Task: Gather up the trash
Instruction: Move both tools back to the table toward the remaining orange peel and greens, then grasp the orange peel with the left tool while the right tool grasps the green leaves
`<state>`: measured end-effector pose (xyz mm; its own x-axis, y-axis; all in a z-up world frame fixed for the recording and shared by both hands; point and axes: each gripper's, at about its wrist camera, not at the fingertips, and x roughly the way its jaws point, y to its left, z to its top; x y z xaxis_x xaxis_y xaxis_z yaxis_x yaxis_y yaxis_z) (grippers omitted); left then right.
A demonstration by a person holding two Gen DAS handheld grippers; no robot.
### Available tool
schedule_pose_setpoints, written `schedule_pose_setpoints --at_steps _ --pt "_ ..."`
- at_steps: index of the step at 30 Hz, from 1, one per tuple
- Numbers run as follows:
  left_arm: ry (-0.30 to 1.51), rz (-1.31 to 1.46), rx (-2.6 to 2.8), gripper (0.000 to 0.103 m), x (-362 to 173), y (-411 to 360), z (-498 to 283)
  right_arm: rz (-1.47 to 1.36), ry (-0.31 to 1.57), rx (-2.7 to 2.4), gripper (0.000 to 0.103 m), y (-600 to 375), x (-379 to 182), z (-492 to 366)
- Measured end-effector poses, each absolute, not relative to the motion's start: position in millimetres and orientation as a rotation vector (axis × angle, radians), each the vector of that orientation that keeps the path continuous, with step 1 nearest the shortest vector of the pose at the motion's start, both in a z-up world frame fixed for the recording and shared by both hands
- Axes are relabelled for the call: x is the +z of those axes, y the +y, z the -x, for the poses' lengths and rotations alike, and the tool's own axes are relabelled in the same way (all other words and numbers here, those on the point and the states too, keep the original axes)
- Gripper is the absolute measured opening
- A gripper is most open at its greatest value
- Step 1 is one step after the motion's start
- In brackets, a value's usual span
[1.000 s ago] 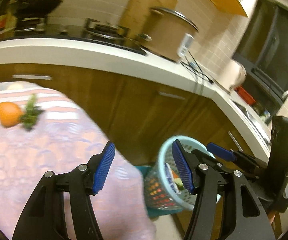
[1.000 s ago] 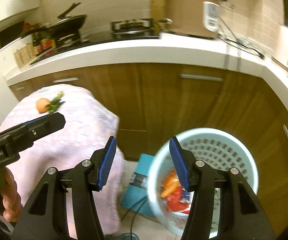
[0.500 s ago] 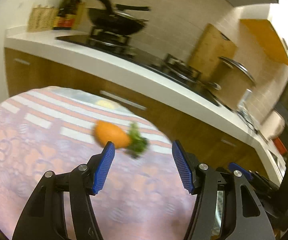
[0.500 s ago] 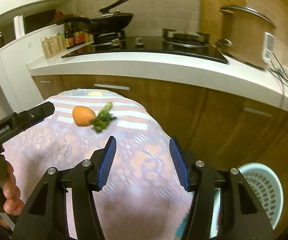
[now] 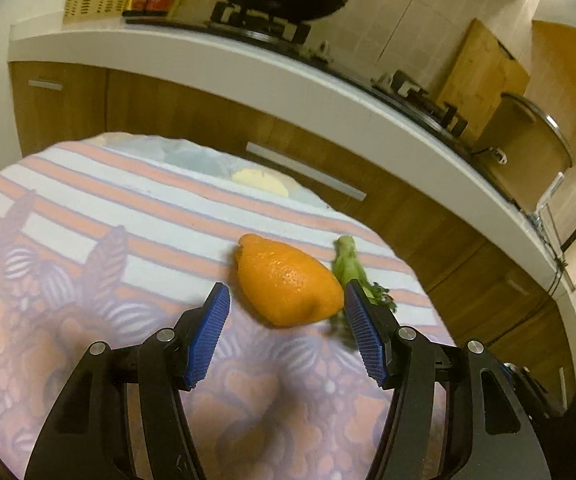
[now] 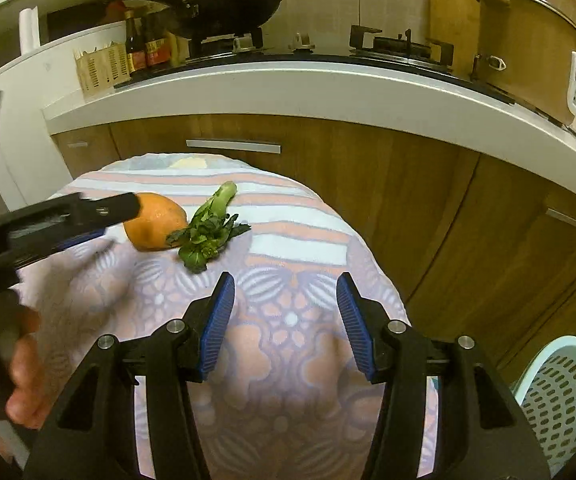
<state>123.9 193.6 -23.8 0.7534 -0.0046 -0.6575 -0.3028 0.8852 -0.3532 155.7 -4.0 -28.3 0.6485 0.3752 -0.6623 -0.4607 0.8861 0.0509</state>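
An orange peel (image 5: 288, 282) lies on the patterned tablecloth (image 5: 88, 248), with a green vegetable scrap (image 5: 351, 270) just right of it. My left gripper (image 5: 286, 336) is open, its blue pads on either side of the peel's near end, not closed on it. In the right wrist view the peel (image 6: 156, 222) and the leafy scrap (image 6: 208, 230) lie ahead to the left, and the left gripper (image 6: 100, 220) reaches in at the peel. My right gripper (image 6: 286, 320) is open and empty above the cloth. The pale blue trash basket (image 6: 563, 396) stands on the floor at lower right.
Wooden cabinets (image 6: 367, 172) under a white counter (image 6: 327, 84) lie beyond the table. A wok (image 6: 228, 4), bottles (image 6: 144, 44) and a large pot (image 6: 527, 48) stand on the counter. The table edge drops off to the right.
Both grippers swung left from the basket to the table. The left gripper closed in on the orange peel, which now sits between its open fingers.
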Motion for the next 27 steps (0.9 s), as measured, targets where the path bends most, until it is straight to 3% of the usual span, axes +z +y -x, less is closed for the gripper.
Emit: schedule_pose_setpoints --at_steps 10,14,16,21,27 --pt "0.773 0.394 0.176 0.059 -41 186 -155 0.107 0.718 0.494 0.050 -7 -27 -154" --pt "0.768 0.420 0.140 0.038 -43 188 -155 0.099 0.723 0.499 0.050 -8 -28 -154" --pt "0.770 0.455 0.096 0.017 -44 191 -155 0.104 0.724 0.499 0.050 -6 -28 -154" --pt "0.745 0.472 0.073 0.009 -40 192 -143 0.120 0.759 0.511 0.050 -1 -30 -157" --pt "0.731 0.455 0.079 0.008 -25 200 -111 0.113 0.831 0.575 0.050 18 -28 -168"
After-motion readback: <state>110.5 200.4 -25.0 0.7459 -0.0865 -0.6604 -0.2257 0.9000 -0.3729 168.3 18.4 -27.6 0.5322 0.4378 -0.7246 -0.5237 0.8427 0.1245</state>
